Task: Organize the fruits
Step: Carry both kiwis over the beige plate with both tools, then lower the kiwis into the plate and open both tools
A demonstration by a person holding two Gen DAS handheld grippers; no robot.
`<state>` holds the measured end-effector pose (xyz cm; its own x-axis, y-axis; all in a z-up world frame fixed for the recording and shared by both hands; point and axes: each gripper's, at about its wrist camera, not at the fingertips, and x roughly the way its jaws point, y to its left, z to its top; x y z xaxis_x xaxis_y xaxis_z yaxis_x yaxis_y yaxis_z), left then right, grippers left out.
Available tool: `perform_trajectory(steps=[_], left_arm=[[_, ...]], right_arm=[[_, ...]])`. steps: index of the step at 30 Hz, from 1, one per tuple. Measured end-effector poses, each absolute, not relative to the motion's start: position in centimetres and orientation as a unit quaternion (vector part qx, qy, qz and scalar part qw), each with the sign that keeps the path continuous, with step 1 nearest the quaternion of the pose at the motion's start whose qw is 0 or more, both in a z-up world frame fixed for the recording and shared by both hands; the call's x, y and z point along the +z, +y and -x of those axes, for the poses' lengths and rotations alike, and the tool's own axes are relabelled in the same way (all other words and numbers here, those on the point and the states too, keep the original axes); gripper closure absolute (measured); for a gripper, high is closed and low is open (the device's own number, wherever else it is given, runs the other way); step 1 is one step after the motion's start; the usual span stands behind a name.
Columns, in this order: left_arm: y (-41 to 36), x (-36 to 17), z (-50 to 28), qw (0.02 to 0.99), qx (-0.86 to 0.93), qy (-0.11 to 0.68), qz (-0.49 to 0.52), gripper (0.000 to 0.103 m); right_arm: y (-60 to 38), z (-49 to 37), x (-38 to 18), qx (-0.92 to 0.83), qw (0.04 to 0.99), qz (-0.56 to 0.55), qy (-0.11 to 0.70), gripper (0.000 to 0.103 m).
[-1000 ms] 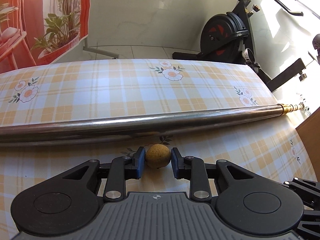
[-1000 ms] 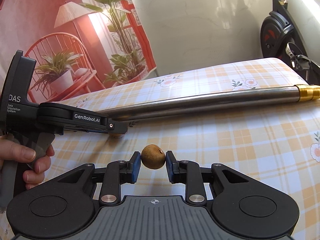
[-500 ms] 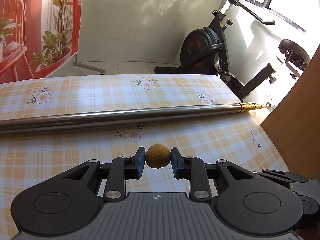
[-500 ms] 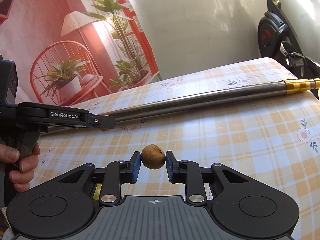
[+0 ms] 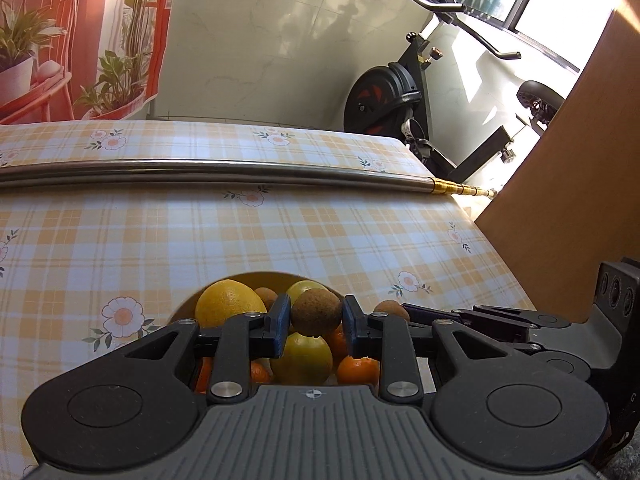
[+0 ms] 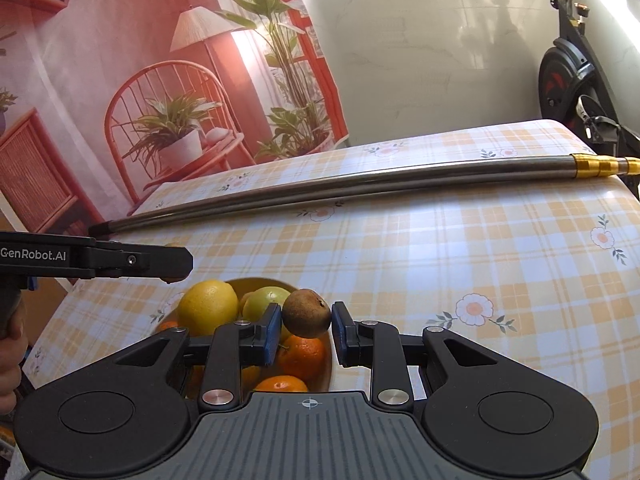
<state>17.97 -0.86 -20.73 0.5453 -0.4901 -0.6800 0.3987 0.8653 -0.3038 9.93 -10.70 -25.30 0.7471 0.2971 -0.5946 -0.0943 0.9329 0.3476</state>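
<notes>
My left gripper [image 5: 316,320] is shut on a small round brown fruit [image 5: 316,313] and hangs over a yellow bowl [image 5: 260,278] of fruit. In the bowl lie a big yellow citrus [image 5: 228,306], a yellow-green fruit [image 5: 302,356] and small oranges [image 5: 358,370]. My right gripper [image 6: 306,326] is shut on a second small brown fruit [image 6: 306,318], over the same bowl [image 6: 244,282], above an orange [image 6: 302,354]. The left gripper's body [image 6: 100,260] reaches in from the left in the right wrist view; the right gripper [image 5: 500,324] shows at the right of the left wrist view.
A long steel pole [image 5: 220,174] with a brass tip lies across the plaid, flowered tablecloth [image 5: 280,240] beyond the bowl. A wooden panel [image 5: 568,184] stands at the table's right. An exercise bike [image 5: 400,100] and a printed backdrop [image 6: 140,80] are behind the table.
Both grippers, each still holding its brown fruit, have pulled back from the pole and risen; the fruit bowl has come into view beneath them.
</notes>
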Motion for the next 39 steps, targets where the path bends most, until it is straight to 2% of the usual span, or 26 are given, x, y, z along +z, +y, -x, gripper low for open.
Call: perform_trajectory(steps=[16,39], left_arm=[[-1.3,-23.4,-14.5,0.868,-0.253,0.426,-0.003,0.074],[-1.7,-24.2,-14.2,0.873,-0.232,0.427,-0.044,0.074]], right_arm=[[-7.1,-5.7,-26.4,0.136,0.913,-0.119,0.365,0.078],[-6.7,-5.9,-27.6,0.132,0.906,-0.114,0.385,0.078]])
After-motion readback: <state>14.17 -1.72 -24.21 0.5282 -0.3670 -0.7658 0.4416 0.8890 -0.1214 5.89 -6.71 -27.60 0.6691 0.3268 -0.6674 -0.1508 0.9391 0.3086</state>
